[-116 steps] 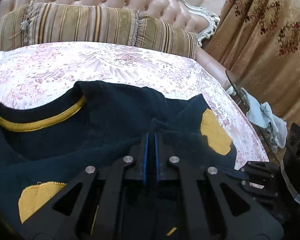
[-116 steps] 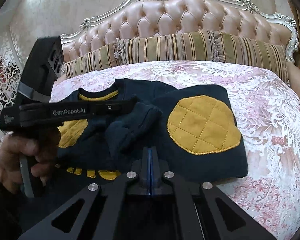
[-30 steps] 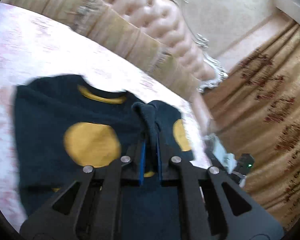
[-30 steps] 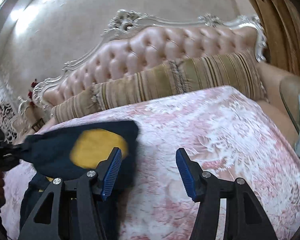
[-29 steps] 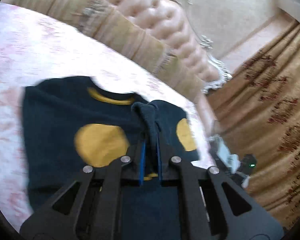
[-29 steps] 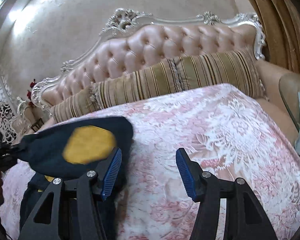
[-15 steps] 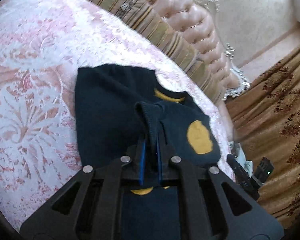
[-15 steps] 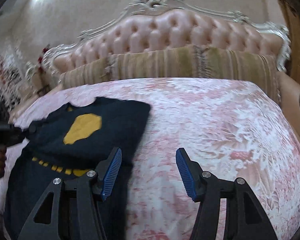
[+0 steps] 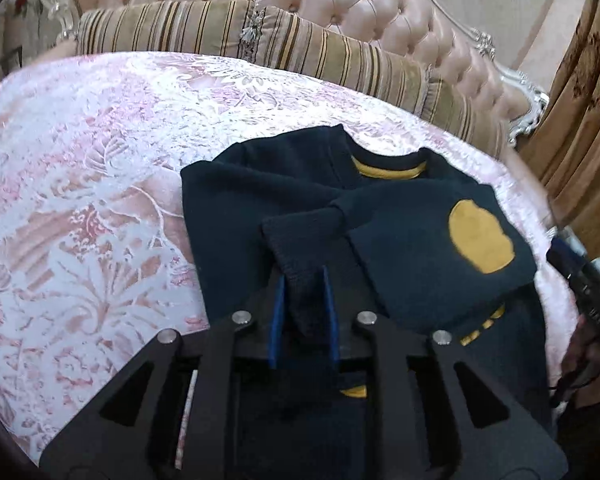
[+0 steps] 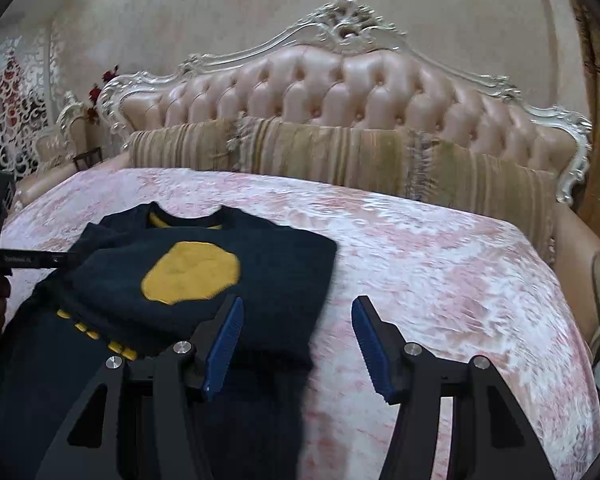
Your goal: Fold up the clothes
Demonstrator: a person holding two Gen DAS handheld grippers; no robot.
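My left gripper (image 9: 303,312) has just been easing open, the cuff (image 9: 300,256) lying loose between its pads. My right gripper (image 10: 298,344) stands wide open, holding nothing, above the sweater's (image 10: 220,280) edge. The sweater lies folded on the bed (image 10: 440,264).

both wrist views close, downward; share sweater (image 9: 380,216) (image 10: 204,264).

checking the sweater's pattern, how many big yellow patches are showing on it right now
1: a round yellow patch on the folded-over sleeve of the navy sweater, below the yellow-trimmed collar. Others may be hidden under the folds.
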